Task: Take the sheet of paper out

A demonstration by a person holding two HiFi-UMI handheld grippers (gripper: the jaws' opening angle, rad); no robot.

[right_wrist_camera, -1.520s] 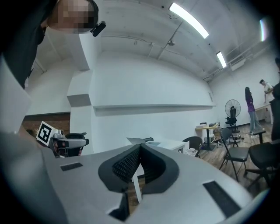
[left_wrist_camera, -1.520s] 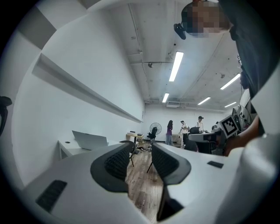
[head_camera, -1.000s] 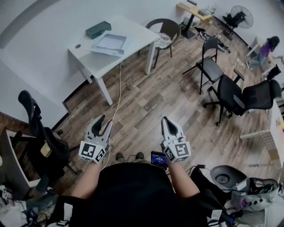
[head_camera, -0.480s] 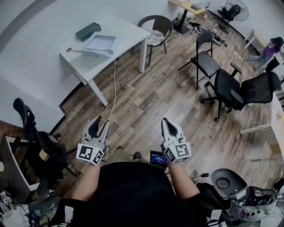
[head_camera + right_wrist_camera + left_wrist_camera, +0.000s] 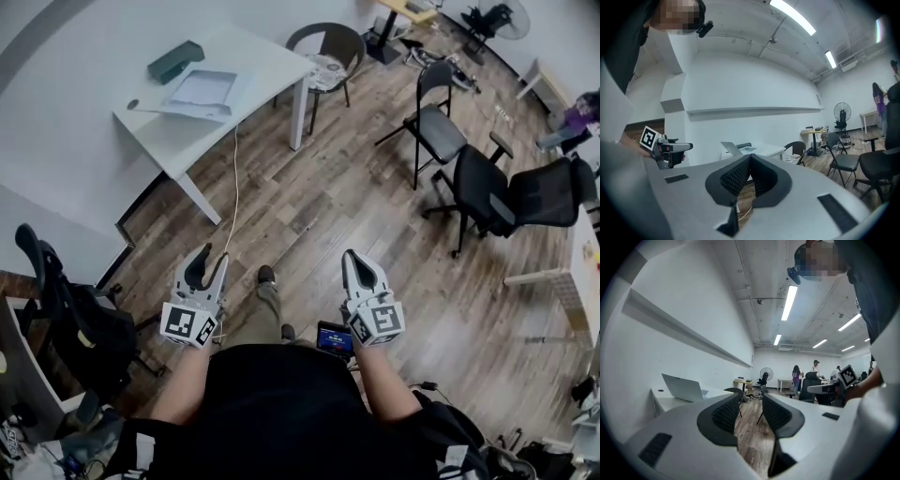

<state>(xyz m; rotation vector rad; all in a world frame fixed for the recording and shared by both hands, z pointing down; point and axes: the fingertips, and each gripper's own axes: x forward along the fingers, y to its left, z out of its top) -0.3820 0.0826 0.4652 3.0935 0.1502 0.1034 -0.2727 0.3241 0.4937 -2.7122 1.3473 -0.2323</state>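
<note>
Head view: the person stands on the wood plank floor (image 5: 375, 187), well apart from the white rectangular worktop (image 5: 253, 66) at the upper left. On it sit a dark green oblong box (image 5: 174, 62) and a pale grey flat open case (image 5: 202, 89). The light surface inside that case looks like the sheet of paper, though it's too small to be sure. The left gripper (image 5: 208, 262) and right gripper (image 5: 356, 262) are both held low in front of the body, nowhere near the worktop.

Left gripper view: the left gripper (image 5: 751, 401) has its jaws a modest gap apart, nothing between them but floor. The case's raised lid (image 5: 682, 387) shows off to the left on the worktop (image 5: 663, 403).

Right gripper view: the right gripper (image 5: 749, 164) has its pads pressed together, gripping nothing. The worktop (image 5: 761, 151) and the case (image 5: 733, 148) sit far behind the jaw tips.

So honestly the task hasn't started. The paper, if that's it, is untouched in the case. All that's left is everything: get to the worktop, grab the sheet, lift it out.
</note>
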